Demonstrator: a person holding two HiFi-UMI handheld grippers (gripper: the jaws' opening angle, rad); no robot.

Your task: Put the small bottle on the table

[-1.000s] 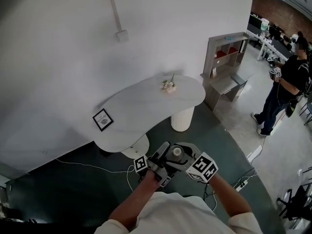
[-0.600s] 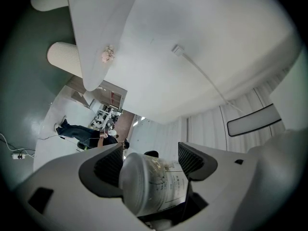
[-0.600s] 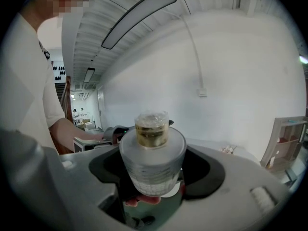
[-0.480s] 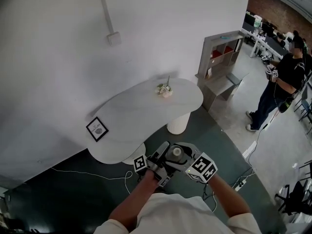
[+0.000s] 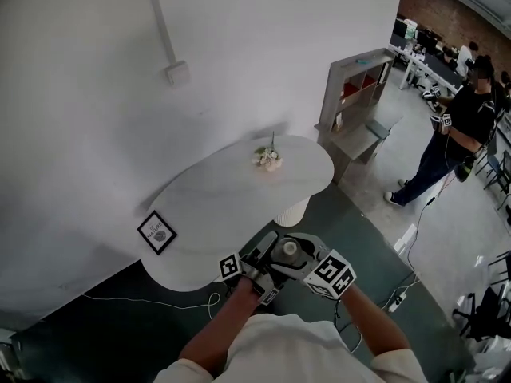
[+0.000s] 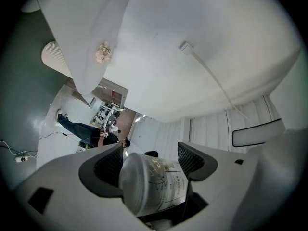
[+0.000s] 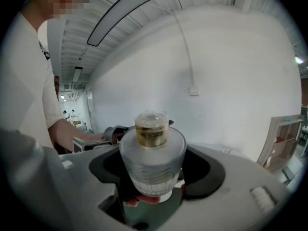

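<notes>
Person stands at the near edge of a white, curved table (image 5: pixel 215 190), both tools held close in front of the chest.

Right hand-held gripper (image 7: pixel 154 165): jaws closed on the small bottle (image 7: pixel 152 153). Frosted body, gold collar, clear cap. It stands upright between the two dark pads, cap well above them, body seated deep in the jaw opening. In the head view the same bottle shows from above, cap up, just beside the left tool.

Left hand-held gripper (image 6: pixel 150 161): jaws clamped on a labelled bottle (image 6: pixel 151 184). Frosted, printed label on its side. It lies along the jaws with its round end toward the camera, both pads against its sides.

Neither bottle is on the table; both are held in the air at its near edge.

On the table: a small flower sprig (image 5: pixel 268 159) toward the far side and a framed card (image 5: pixel 157 232) at the left end, well apart from each other.

Off right: grey shelf unit (image 5: pixel 359 94) against the wall and a standing person in dark clothes (image 5: pixel 455 134).
</notes>
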